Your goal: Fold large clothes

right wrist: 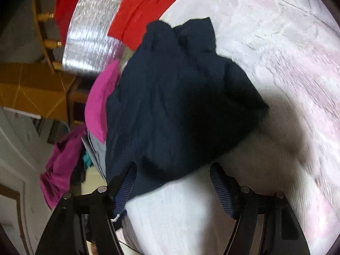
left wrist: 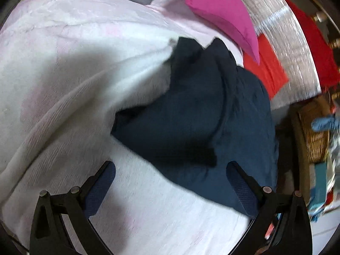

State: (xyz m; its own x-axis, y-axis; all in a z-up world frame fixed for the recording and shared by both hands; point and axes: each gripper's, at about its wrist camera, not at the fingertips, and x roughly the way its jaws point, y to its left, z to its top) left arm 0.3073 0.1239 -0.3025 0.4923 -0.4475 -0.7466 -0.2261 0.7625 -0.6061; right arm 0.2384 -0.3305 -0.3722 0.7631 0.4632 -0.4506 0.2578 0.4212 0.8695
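A dark navy garment (left wrist: 191, 110) lies bunched on the pale pink-white bedcover (left wrist: 63, 85), beside a magenta cloth (left wrist: 223, 14) and a red one (left wrist: 267, 72). The left gripper (left wrist: 171, 170) hangs over its near edge, jaws spread, nothing between them. The right gripper (right wrist: 173, 176) is spread too — its left finger seems to touch the hem, blurred though.
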